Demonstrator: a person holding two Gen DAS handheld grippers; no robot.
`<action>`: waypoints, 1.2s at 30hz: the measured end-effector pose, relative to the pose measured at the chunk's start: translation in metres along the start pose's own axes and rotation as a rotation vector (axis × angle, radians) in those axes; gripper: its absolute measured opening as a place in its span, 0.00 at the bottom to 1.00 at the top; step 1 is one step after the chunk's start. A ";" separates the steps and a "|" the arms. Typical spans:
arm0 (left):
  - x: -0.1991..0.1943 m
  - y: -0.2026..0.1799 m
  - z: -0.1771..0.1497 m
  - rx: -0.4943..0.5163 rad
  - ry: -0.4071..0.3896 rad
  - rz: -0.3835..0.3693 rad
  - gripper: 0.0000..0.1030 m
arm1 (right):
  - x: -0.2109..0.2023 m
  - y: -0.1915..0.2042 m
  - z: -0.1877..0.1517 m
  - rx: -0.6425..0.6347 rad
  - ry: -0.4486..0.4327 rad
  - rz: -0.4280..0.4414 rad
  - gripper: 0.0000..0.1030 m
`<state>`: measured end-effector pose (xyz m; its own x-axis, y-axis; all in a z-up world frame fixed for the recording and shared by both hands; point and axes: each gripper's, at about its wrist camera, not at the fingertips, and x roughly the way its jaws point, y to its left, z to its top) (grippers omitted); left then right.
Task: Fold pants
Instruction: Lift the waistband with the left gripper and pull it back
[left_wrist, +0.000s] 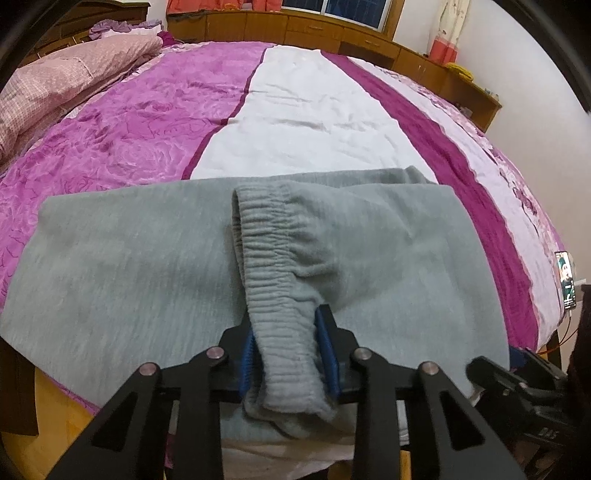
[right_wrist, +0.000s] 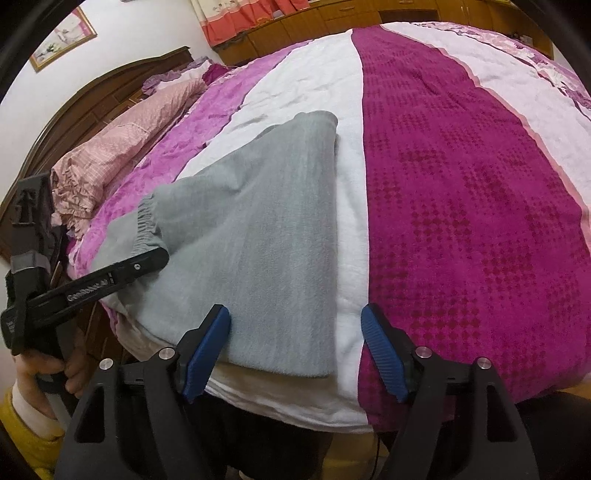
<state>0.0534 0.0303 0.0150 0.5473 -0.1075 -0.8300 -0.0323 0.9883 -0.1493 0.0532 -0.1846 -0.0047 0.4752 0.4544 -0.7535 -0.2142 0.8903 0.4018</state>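
Observation:
Grey fleece pants (left_wrist: 147, 266) lie folded on the bed near its front edge. My left gripper (left_wrist: 286, 332) is shut on the ribbed elastic waistband (left_wrist: 269, 251), which is pulled over onto the rest of the pants. In the right wrist view the pants (right_wrist: 266, 236) run away from me on the white stripe, and the left gripper (right_wrist: 155, 258) shows at the waistband on the left. My right gripper (right_wrist: 295, 325) is open and empty, its blue pads either side of the pants' near corner.
The bed has a purple, white and magenta striped cover (right_wrist: 461, 184). A pink quilt (left_wrist: 55, 85) is heaped at the head end by the wooden headboard (right_wrist: 92, 99). Wooden cabinets (left_wrist: 295, 26) line the far wall. A lit phone (left_wrist: 567, 280) stands at the bed's right edge.

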 end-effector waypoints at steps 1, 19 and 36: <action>0.003 0.001 0.000 -0.008 0.003 -0.009 0.33 | -0.002 0.000 0.000 0.004 -0.002 0.002 0.67; -0.031 0.004 0.004 -0.016 -0.094 -0.102 0.17 | -0.029 0.003 0.004 0.035 -0.076 0.011 0.66; -0.096 0.014 0.034 0.029 -0.221 -0.113 0.16 | -0.044 0.003 0.008 0.047 -0.136 0.017 0.66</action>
<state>0.0288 0.0584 0.1113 0.7157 -0.1946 -0.6707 0.0617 0.9743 -0.2168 0.0386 -0.2020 0.0337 0.5839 0.4581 -0.6702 -0.1842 0.8788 0.4402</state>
